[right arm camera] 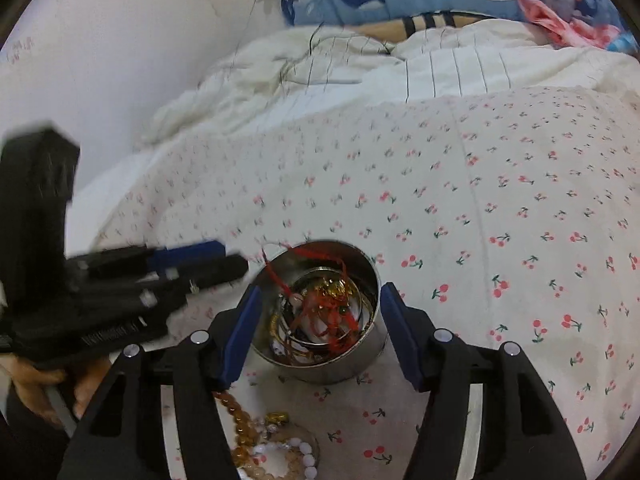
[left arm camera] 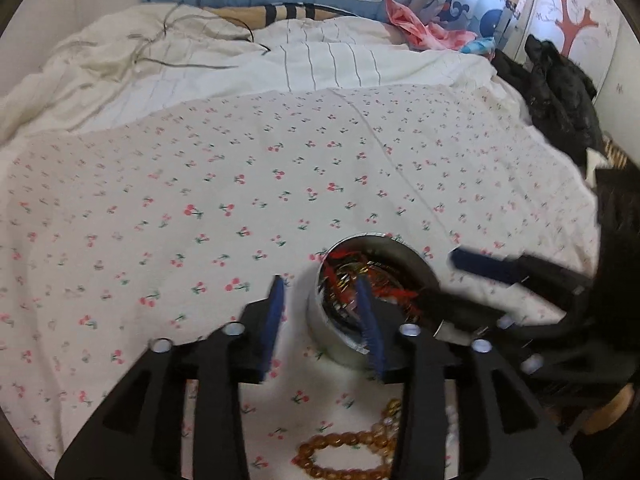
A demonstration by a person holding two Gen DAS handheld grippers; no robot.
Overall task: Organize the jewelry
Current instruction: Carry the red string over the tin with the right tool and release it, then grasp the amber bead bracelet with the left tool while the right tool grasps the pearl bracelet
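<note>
Bed (right arm camera: 500, 184): soft cherry-print sheet is seen under everything; a tin pressed from one side could be tipped or slid, since the bedding gives.
Tin (right arm camera: 352, 364): a round metal tin is stood upright on the sheet and is filled with tangled jewelry; it could be knocked over if it is bumped from both sides at once.
Right gripper (right arm camera: 320, 332): its fingers are parted to either side of the tin and are not seen pressing on its wall; if they are closed off-centre, the smooth wall may be squeezed out of the hold.
Left gripper (left arm camera: 324, 320): its fingers are held apart with nothing between them, one outside the tin's wall and one over the contents; a collision with the other gripper is judged likely, so near are they.
Bead bracelets (right arm camera: 276, 448): amber and white strands are left loose on the sheet just in front of the tin; they could be dragged or buried by either gripper.
Red cord (right arm camera: 320, 308): it is draped over the rim and could be snagged, so that the other pieces are pulled out.
</note>
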